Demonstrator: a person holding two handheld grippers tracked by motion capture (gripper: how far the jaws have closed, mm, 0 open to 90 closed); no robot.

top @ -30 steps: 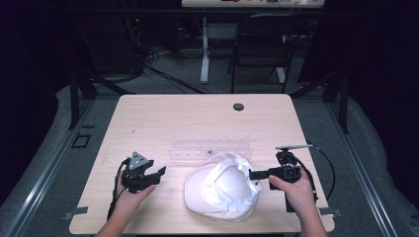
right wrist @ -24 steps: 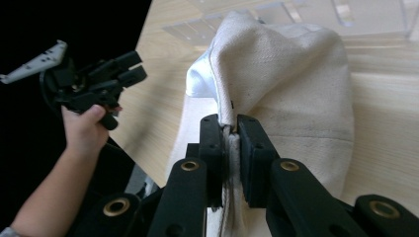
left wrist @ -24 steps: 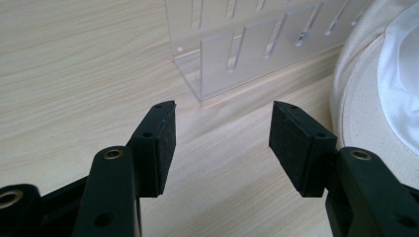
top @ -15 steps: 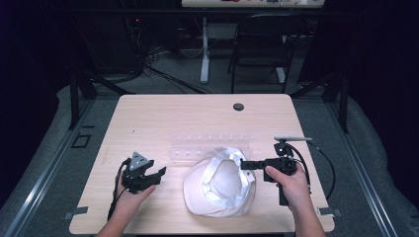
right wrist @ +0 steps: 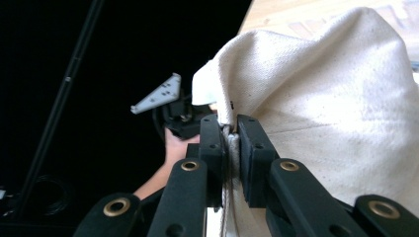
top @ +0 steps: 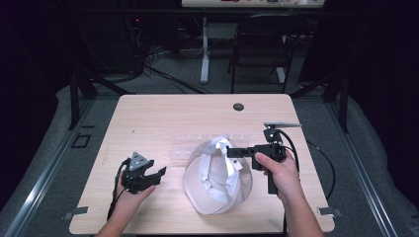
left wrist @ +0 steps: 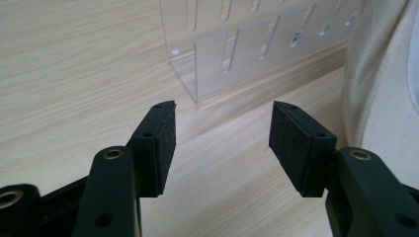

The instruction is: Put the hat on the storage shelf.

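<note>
A white fabric hat sits in the middle of the table, tipped up so its inside faces upward. My right gripper is shut on the hat's right rim and holds that edge raised. In the right gripper view the jaws pinch a fold of the cream cloth. My left gripper rests low at the table's left, open, with nothing between its pads. It points at bare wood, and the hat is just to its right.
A clear plastic rack with slots lies behind the hat, close ahead of the left gripper. A black round grommet sits near the table's far edge. A chair and cables stand beyond the table.
My right gripper has risen and pulled the hat's rim up and to the left, turning the hat from dome-up to showing its inside. The left gripper has stayed in place.
</note>
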